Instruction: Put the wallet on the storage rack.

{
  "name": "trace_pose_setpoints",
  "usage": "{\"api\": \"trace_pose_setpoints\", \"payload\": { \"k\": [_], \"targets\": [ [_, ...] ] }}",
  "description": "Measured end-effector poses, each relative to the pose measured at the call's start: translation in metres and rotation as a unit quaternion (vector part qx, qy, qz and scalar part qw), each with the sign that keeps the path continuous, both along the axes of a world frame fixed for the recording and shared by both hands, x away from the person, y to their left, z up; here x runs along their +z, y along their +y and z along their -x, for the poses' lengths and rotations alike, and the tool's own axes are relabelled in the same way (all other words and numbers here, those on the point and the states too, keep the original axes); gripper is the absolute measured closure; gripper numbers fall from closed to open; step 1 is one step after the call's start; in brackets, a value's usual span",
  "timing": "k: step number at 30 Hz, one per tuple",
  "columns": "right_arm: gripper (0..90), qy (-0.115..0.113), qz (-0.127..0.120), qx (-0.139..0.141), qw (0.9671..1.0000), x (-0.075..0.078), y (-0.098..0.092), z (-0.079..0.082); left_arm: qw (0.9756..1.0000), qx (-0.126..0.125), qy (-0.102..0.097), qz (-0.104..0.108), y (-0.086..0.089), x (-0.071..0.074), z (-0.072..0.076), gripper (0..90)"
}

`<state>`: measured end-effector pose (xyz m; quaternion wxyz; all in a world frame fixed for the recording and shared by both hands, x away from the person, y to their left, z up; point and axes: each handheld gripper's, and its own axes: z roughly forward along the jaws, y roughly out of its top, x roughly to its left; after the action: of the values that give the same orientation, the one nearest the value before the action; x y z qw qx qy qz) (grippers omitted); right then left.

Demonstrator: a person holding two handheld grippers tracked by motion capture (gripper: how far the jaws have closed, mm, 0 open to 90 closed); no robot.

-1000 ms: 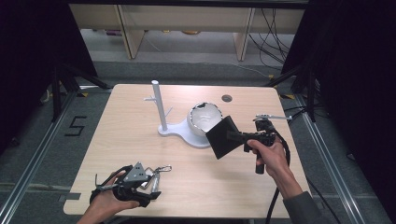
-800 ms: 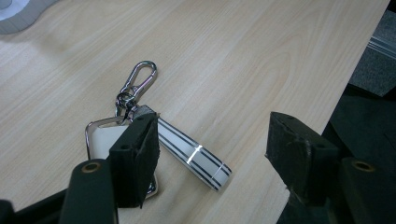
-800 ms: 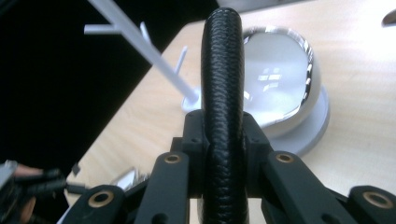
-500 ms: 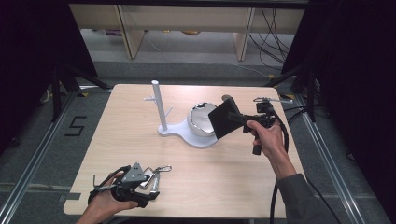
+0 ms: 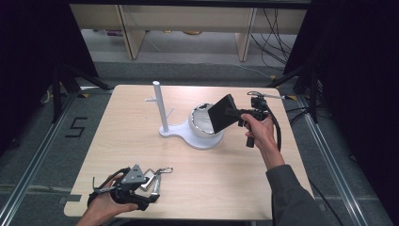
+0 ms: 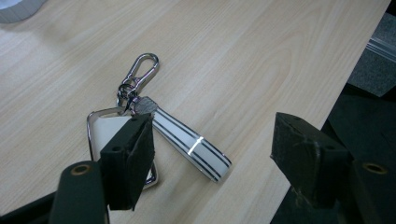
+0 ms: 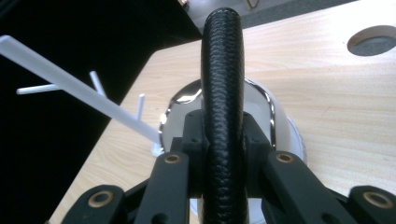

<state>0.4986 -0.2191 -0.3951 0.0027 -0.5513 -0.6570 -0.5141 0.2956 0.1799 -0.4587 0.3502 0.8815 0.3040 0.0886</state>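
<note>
While the person stood at the near edge, the wooden table (image 5: 141, 141) lay under both claws, w/ a round hole (image 7: 372, 39) in its top beyond the right claw's tip.

Biggest item on it was the white stand (image 5: 188, 134): flat base, upright post (image 5: 159, 106) w/ short pegs, and a shiny round bowl-like dish (image 5: 201, 121) sitting on the base. In the right gripper view the dish sat directly below and just past the jaws, its chrome rim showing on both sides of them, and the post slanted off to the jaws' left.

Right gripper (image 5: 234, 113) was held above the table by the right hand (image 5: 259, 132), clenched on a black wallet (image 5: 221, 113). The jaws pinched it edge-on from both sides, so its textured black leather edge (image 7: 223, 93) rose straight up btwn them. From above, the wallet hung tilted over the dish; couldn't tell if it touched.

Left gripper (image 6: 210, 154) was low by the near left corner, in the left hand (image 5: 101, 207), jaws released, wide apart. A key fob (image 6: 109, 135) w/ a striped white strap (image 6: 191, 144) and a silver carabiner clip (image 6: 142, 67) lay flat on the wood. The fob was right under the left-side jaw, the strap ran into the gap btwn the jaws, and the clip lay beyond the tips. Neither jaw gripped it.
</note>
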Motion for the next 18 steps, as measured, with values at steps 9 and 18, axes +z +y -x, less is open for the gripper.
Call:
{"api": "trace_pose_setpoints", "payload": {
  "k": [9,18],
  "targets": [
    [76.8,0.011,-0.014,-0.005,0.9998,-0.014,0.009,-0.014,1.0,0.004,0.002,0.003,0.001,0.0,-0.001,27.8],
    [76.7,0.022,-0.008,0.0,0.9997,-0.029,0.021,-0.025,0.9999,0.007,-0.005,-0.006,0.005,0.001,-0.003,27.8]
  ]
}}
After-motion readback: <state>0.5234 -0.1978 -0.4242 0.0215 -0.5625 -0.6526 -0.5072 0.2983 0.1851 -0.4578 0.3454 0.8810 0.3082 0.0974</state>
